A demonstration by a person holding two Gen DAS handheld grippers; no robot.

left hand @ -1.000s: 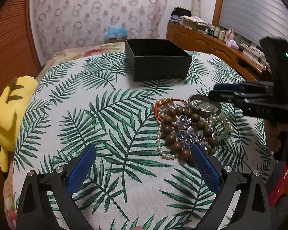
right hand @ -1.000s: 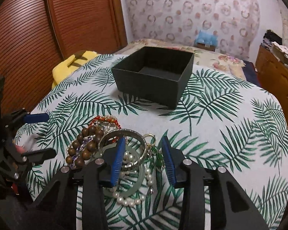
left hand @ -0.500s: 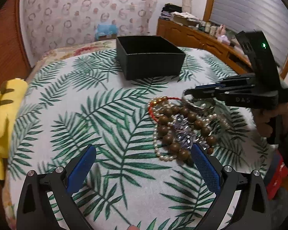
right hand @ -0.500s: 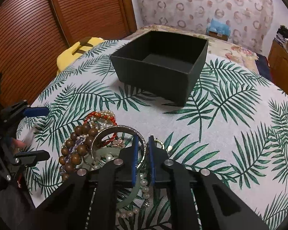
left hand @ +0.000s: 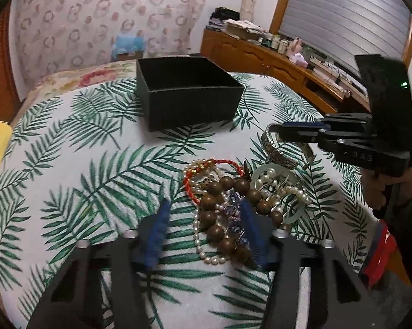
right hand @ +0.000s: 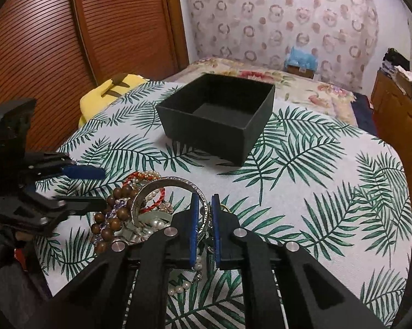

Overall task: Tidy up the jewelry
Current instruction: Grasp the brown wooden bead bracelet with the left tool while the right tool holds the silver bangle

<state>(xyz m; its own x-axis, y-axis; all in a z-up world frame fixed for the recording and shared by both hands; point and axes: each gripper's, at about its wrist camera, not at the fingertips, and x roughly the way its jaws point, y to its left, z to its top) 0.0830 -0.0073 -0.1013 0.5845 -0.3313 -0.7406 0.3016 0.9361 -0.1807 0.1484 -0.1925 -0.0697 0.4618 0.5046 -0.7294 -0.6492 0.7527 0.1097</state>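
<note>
A pile of jewelry (left hand: pixel 241 194) lies on the palm-leaf cloth: brown wooden beads (left hand: pixel 219 189), pearls, a red cord bracelet (left hand: pixel 222 162), a pale jade bangle (left hand: pixel 293 216). My right gripper (right hand: pixel 204 205) is shut on a silver bangle (right hand: pixel 167 185) and holds it lifted above the pile; the bangle also shows in the left wrist view (left hand: pixel 277 150). My left gripper (left hand: pixel 206 211) is open, low over the pile, its fingers on either side of the wooden beads. An open black box (left hand: pixel 186 90) stands beyond the pile, empty.
A yellow plush toy (right hand: pixel 115 87) lies at the table's left edge. A wooden sideboard (left hand: pixel 274 63) with clutter runs along the right. A slatted wooden door (right hand: pixel 69 33) is behind the table on the left.
My right gripper has shut on the silver bangle and raised it off the pile. My left gripper has moved forward over the beads, its fingers closer together.
</note>
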